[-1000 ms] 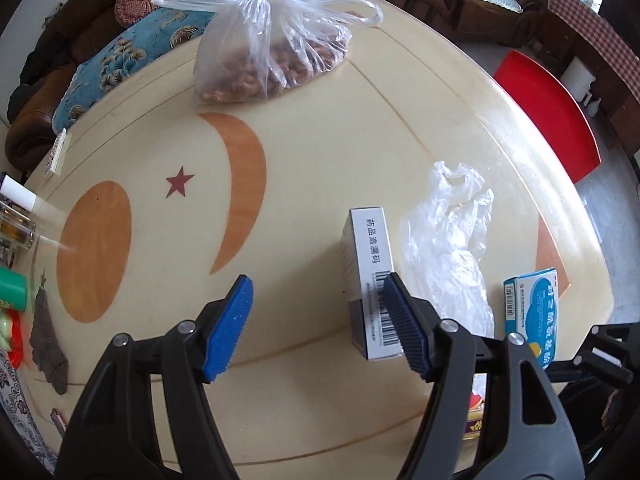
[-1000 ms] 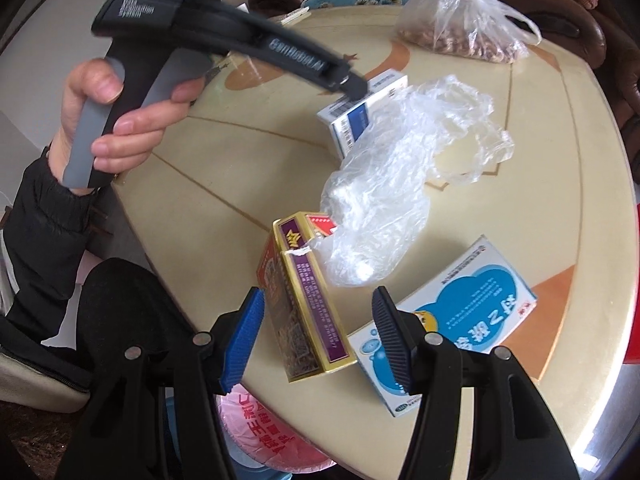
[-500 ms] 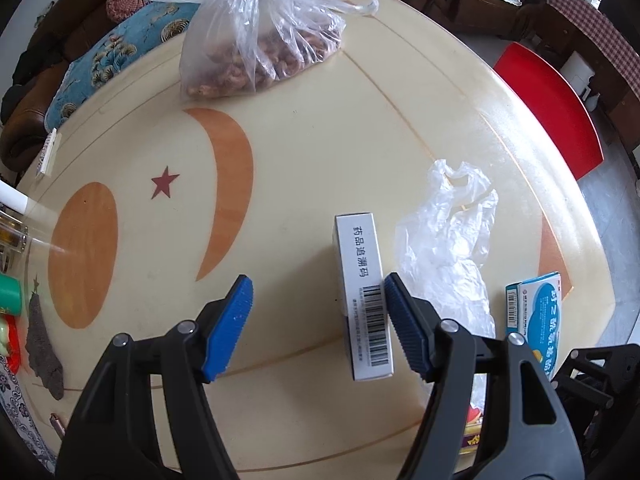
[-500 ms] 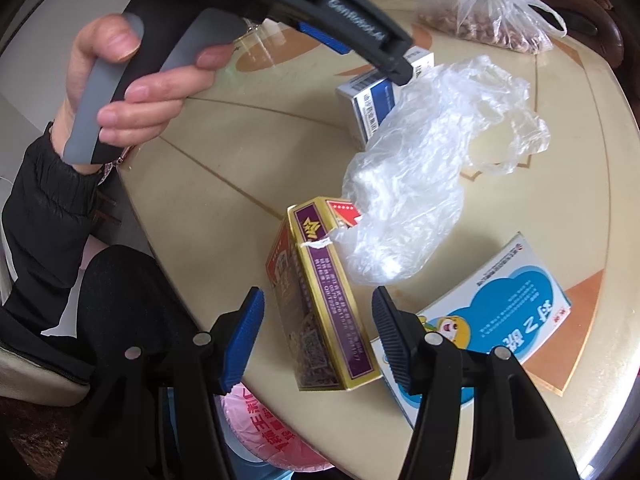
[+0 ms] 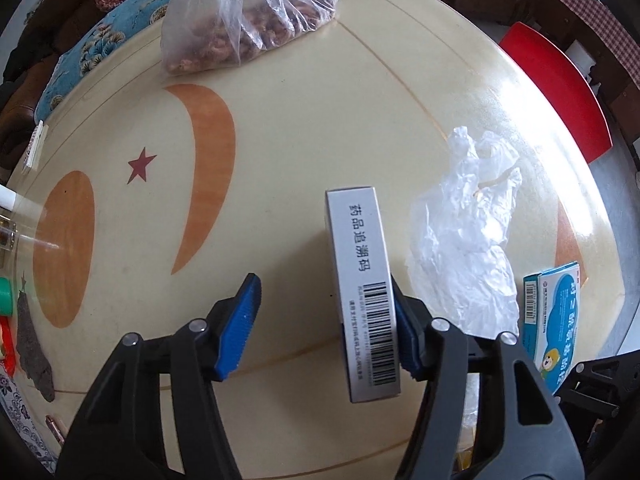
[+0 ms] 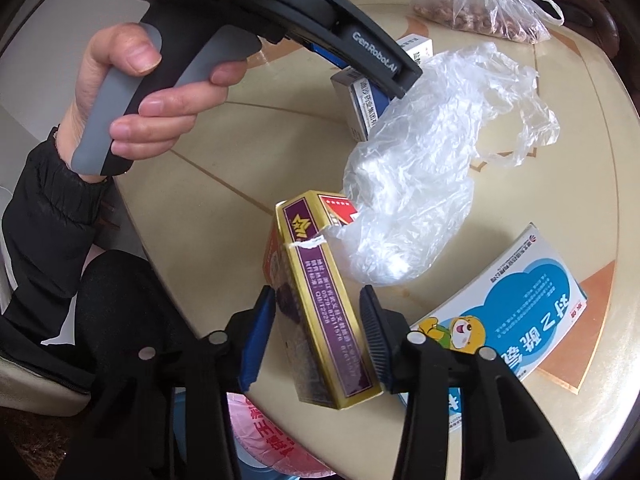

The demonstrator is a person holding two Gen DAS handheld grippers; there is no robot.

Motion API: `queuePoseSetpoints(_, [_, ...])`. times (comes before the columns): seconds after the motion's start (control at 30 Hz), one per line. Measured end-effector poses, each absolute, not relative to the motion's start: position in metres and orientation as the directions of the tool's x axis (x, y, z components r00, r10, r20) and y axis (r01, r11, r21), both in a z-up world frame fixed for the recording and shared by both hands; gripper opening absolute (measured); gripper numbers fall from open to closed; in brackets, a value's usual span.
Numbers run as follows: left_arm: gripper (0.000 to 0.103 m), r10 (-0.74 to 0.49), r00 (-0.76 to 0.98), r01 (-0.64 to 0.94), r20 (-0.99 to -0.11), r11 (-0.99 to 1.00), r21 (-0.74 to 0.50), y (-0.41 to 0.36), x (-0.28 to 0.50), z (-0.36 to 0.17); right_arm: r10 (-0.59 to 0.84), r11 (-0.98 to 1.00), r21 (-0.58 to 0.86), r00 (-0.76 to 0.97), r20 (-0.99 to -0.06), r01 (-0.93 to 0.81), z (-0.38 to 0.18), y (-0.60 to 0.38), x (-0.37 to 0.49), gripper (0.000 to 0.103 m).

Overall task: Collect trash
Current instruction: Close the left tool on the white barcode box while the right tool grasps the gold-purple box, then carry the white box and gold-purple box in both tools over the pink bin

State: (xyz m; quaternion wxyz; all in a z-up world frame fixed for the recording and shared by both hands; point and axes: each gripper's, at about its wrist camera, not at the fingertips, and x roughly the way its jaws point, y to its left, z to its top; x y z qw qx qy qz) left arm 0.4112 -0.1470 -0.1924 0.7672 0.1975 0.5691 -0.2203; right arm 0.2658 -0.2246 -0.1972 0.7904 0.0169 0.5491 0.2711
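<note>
On the round cream worktop (image 5: 304, 128), the left gripper (image 5: 326, 330) points steeply down over a white box (image 5: 362, 292) standing on its long edge. Its fingers (image 5: 240, 320) have just been closing: the right pad touches the box's side, while the left pad stands clear of it, so the box is not clamped. A bag of nuts (image 5: 248, 28) lies at the far edge; a crumpled clear plastic bag (image 5: 468, 248) lies just right of the white box, and a blue box (image 5: 556, 316) lies further right. In the right wrist view, a hand (image 6: 140, 108) holds the left gripper's handle. The right gripper (image 6: 318, 338) straddles a gold and purple box (image 6: 320, 304) near the worktop's near edge; its fingers have just been closing, and both pads appear to sit against the box's sides.
</note>
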Motion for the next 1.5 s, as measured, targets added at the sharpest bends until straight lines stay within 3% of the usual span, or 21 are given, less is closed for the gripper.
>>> queuePoseSetpoints(0.33, [0.038, -0.114, 0.25, 0.586, -0.962, 0.808, 0.056, -0.154, 0.405, -0.193, 0.431, 0.858, 0.303, 0.261, -0.864, -0.414, -0.196, -0.213, 0.262, 0.023])
queuePoseSetpoints(0.53, [0.022, -0.118, 0.246, 0.586, -0.962, 0.809, 0.05, -0.152, 0.404, -0.191, 0.399, 0.871, 0.266, 0.278, -0.874, -0.412, -0.194, -0.205, 0.26, 0.022])
queuePoseSetpoints(1.5, [0.021, -0.152, 0.357, 0.543, -0.922, 0.837, 0.072, -0.105, 0.359, -0.133, 0.321, 0.928, 0.204, 0.394, -0.861, -0.312, -0.16, -0.237, 0.232, 0.02])
